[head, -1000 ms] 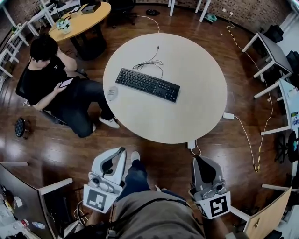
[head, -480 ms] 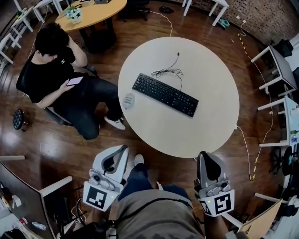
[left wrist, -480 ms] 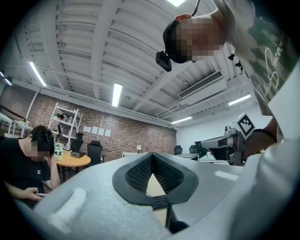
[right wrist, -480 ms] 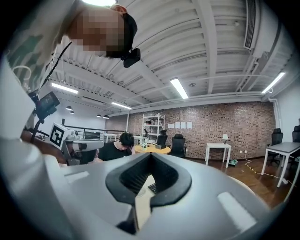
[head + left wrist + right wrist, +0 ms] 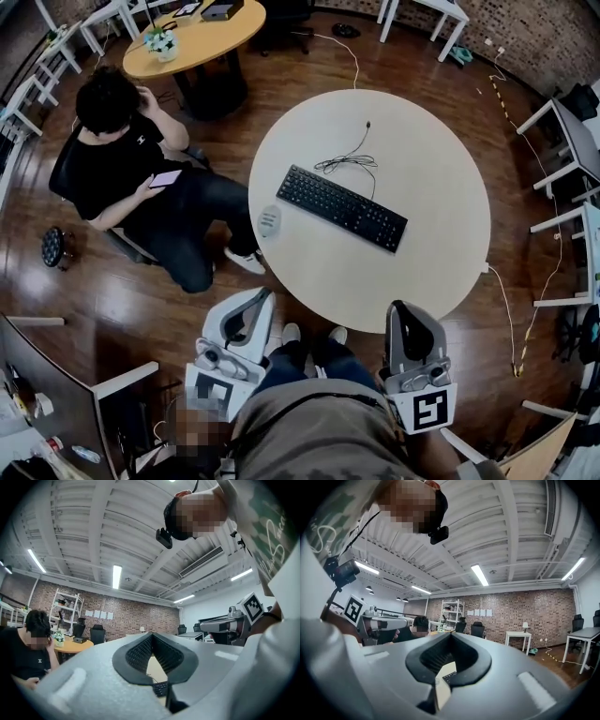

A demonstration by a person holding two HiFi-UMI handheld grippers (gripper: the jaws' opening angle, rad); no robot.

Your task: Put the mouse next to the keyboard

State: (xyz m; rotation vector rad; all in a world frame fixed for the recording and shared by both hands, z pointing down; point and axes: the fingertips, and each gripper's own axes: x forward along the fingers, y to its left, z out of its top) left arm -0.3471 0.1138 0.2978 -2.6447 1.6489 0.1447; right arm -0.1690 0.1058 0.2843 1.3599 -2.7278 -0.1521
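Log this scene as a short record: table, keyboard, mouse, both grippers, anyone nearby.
table: round, pale
keyboard: black, near the centre, cable coiled behind it
mouse: pale, at the table's left edge, apart from the keyboard
left gripper: shut, empty, short of the table
right gripper: shut, empty, short of the table
person: seated left of the table, holding a phone

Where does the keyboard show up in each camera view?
Head view: the keyboard lies slanted mid-picture on the round table.
Left gripper view: a dark sliver, low centre.
Right gripper view: a dark sliver, low centre.
Shared landmark: the seated person in black, left of the table; left in both gripper views.
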